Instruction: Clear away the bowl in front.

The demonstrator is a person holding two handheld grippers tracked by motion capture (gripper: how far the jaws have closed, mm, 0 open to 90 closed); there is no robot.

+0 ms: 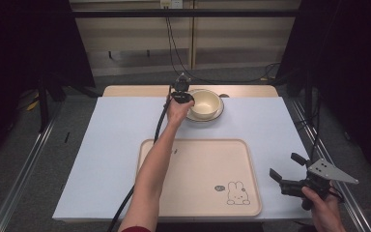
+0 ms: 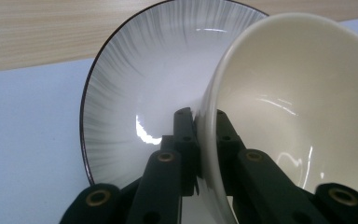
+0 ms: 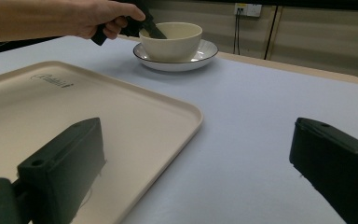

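Nearest to the person, the right gripper (image 1: 286, 170) hovers by the right edge of the cream tray (image 1: 193, 164), its jaws wide apart and holding nothing. Farther away, the left gripper (image 2: 199, 122) is clamped on the rim of the cream bowl (image 1: 206, 102) (one jaw inside, one outside), which sits on a white plate (image 1: 218, 113) at the far side of the table (image 1: 101, 140).

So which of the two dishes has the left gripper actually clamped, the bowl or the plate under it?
The cream bowl: the left gripper pinches its rim, not the dark-rimmed plate beneath.

Cream bowl (image 1: 205, 102) upright on dark-rimmed, grey-streaked plate (image 1: 218, 114), mid far edge of tabletop (image 1: 106, 140); rim clamped.
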